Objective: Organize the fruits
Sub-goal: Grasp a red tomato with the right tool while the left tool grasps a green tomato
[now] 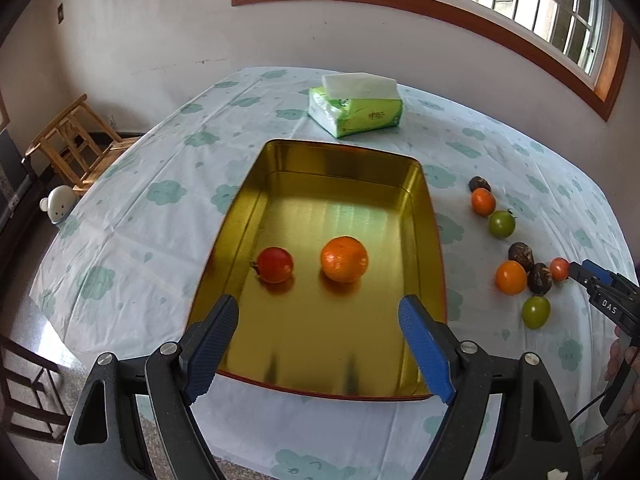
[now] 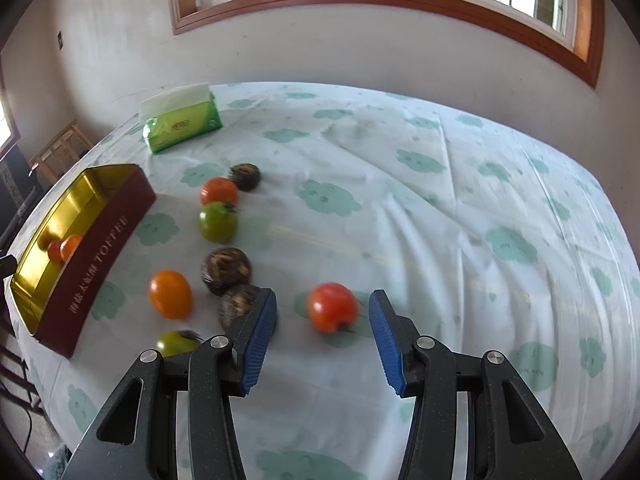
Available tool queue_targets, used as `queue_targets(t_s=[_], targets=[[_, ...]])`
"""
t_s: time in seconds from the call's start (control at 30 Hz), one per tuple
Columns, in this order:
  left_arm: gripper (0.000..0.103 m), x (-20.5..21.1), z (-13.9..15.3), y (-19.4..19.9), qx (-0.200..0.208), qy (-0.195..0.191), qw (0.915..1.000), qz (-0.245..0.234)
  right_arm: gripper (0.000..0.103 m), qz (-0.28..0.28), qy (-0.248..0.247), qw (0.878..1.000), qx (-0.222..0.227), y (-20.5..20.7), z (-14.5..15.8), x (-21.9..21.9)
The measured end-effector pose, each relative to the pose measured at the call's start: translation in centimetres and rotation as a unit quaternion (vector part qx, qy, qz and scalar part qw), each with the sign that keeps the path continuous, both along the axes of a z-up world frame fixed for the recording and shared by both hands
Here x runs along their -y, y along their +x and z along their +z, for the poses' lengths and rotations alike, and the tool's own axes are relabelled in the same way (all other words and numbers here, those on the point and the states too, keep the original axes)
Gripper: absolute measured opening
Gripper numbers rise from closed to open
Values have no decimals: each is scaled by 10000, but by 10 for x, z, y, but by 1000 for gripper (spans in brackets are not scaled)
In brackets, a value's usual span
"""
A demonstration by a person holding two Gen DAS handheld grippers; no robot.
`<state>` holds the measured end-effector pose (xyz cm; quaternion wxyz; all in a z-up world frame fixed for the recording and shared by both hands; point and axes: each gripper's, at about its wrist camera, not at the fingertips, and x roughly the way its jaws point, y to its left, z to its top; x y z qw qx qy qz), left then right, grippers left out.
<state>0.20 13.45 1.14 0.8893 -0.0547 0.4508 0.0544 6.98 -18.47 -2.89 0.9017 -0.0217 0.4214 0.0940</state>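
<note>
1. The tin (image 1: 344,160) is a shallow rectangle with rounded corners, a mirror-gold inside and a dark red outer wall printed with pale lettering; it sits on a table (image 2: 400,184) draped in a creased white cloth with pale green cloud prints.
2. Inside the tin lie a smooth red tomato (image 1: 275,265) and a dimpled orange (image 1: 344,259), near each other but apart.
3. Beside the tin, loose on the cloth, are glossy round fruits: two green tomatoes (image 2: 217,222), two orange ones (image 2: 170,294), and three rough, dark brown chestnut-like balls (image 2: 226,270), two of which touch.
4. A red tomato (image 2: 332,306), glossy with a small dark stem, lies on the cloth apart from that cluster.
5. A green plastic tissue pack (image 1: 356,114) with a white sheet sticking out stands behind the tin.
6. The left gripper (image 1: 318,340) tilts down over the tin's near end; its ribbed blue pads (image 1: 426,350) stand wide apart with nothing between them.
7. The right gripper (image 2: 322,334) angles down at the cloth, jaws parted; the loose red tomato sits just ahead between the fingertips, and neither pad touches it.
8. In the left view, a hand (image 1: 624,364) at the right edge holds the right gripper.
</note>
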Motion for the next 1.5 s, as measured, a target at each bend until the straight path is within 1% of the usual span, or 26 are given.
queue_targets(t_s=[0.1,0.33,0.43,0.5,0.63,0.73,0.83,1.03,1.17,1.23,1.3,1.37,1.47,1.5], targets=[[79,22,-1,5,-32,38,9997,-250,50,9,-6,10000,-60,4,-11,6],[79,71,-5,12,-87,104,9968,-787,49,179,18,9998,-100,14,-26,0],[79,89,-8,13,-108,145,9951,-973,44,249,12,9996,-93,17,-29,-3],[79,100,-11,15,-140,164,9939,-1084,38,292,25,9995,-120,20,-32,-5],[79,117,-17,18,-189,173,9920,-1236,34,302,32,9995,-69,22,-33,-7],[79,128,-22,19,-206,149,9908,-1328,33,295,72,9995,-41,21,-34,-6],[79,139,-26,22,-222,67,9894,-1430,33,217,36,9998,-6,17,-34,-2],[79,160,-36,24,-225,-79,9862,-1639,33,-151,92,9998,-1,7,-34,23],[79,173,-45,28,-289,-122,9843,-1734,33,-346,32,9994,24,-4,-34,38],[78,180,-47,30,-301,-117,9834,-1787,33,-399,30,9992,30,-8,-34,43],[77,187,-49,33,-311,-106,9825,-1832,33,-436,-108,9990,65,-12,-34,45],[75,193,-50,35,-273,-103,9821,-1863,33,-466,-62,9989,61,-14,-35,48],[69,200,-53,39,-275,-75,9811,-1913,33,-470,-50,9989,57,-14,-35,49],[65,202,-54,41,-285,-88,9808,-1926,33,-470,-49,9989,58,-14,-35,49]])
